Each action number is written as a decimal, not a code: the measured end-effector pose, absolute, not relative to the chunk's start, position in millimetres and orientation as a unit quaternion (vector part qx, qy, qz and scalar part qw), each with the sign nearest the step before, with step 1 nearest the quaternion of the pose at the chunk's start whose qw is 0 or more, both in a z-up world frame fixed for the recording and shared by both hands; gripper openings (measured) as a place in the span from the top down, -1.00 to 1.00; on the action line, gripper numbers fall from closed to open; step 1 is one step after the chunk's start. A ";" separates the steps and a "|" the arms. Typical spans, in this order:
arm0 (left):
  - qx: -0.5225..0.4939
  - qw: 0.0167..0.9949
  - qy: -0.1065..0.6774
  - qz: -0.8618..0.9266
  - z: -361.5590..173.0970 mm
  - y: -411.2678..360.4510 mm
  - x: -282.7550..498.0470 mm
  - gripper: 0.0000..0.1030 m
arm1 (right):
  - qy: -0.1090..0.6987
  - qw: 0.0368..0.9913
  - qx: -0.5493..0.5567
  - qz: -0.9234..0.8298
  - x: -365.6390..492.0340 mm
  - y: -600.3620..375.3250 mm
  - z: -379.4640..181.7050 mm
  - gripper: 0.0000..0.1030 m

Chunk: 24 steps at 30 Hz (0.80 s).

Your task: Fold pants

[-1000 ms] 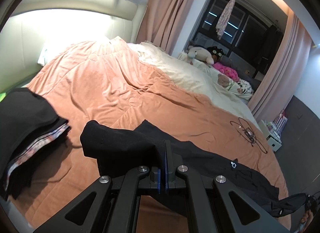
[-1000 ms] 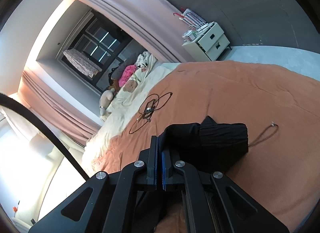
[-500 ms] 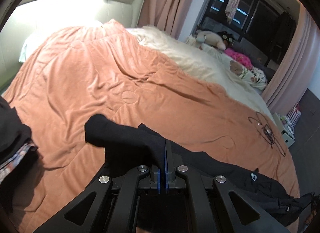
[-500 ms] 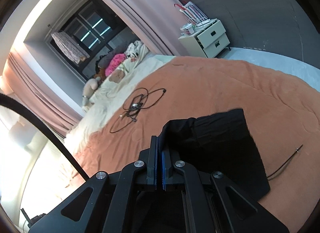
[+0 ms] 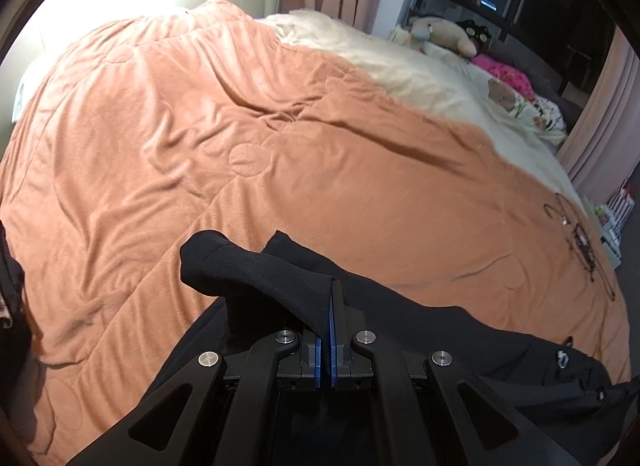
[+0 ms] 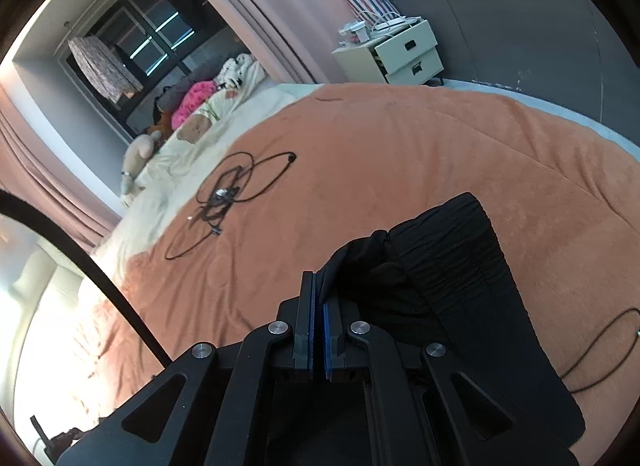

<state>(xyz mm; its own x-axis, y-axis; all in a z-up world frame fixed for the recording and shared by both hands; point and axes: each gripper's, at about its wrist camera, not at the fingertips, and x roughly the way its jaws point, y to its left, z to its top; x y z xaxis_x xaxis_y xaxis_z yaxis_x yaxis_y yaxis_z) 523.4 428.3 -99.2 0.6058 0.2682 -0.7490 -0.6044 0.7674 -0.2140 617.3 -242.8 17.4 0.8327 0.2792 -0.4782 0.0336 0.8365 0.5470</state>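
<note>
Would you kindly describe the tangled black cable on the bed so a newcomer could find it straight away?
Start at the big bed with the orange blanket. Toward its far side, just short of where the cream bedding begins, the black cable lies in loose overlapping loops. Unlike the black pants, it is thin looped wire, not cloth.

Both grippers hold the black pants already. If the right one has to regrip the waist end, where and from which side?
Take the gathered waistband at its near corner, coming in low from the near side. That elastic band is the thickest edge and lies flat on the orange blanket.
</note>
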 end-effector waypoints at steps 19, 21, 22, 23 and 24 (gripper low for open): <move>-0.192 0.839 0.430 0.272 -137.2 434.6 576.7 0.63 | 0.302 0.923 0.237 0.035 674.5 -210.8 17.1 0.95; -0.208 0.840 0.424 0.268 -135.4 436.9 569.2 0.23 | 0.310 0.917 0.247 0.041 675.4 -209.7 16.5 0.75; -0.213 0.842 0.417 0.269 -133.6 437.4 565.1 -0.07 | 0.312 0.916 0.249 0.049 673.2 -209.0 17.1 0.34; -0.213 0.845 0.407 0.275 -129.5 437.8 558.4 -0.30 | 0.311 0.916 0.246 0.054 673.0 -211.7 19.0 -0.17; -0.211 0.847 0.400 0.279 -126.8 438.4 554.5 -0.36 | 0.301 0.921 0.241 0.056 667.1 -212.3 22.2 -0.34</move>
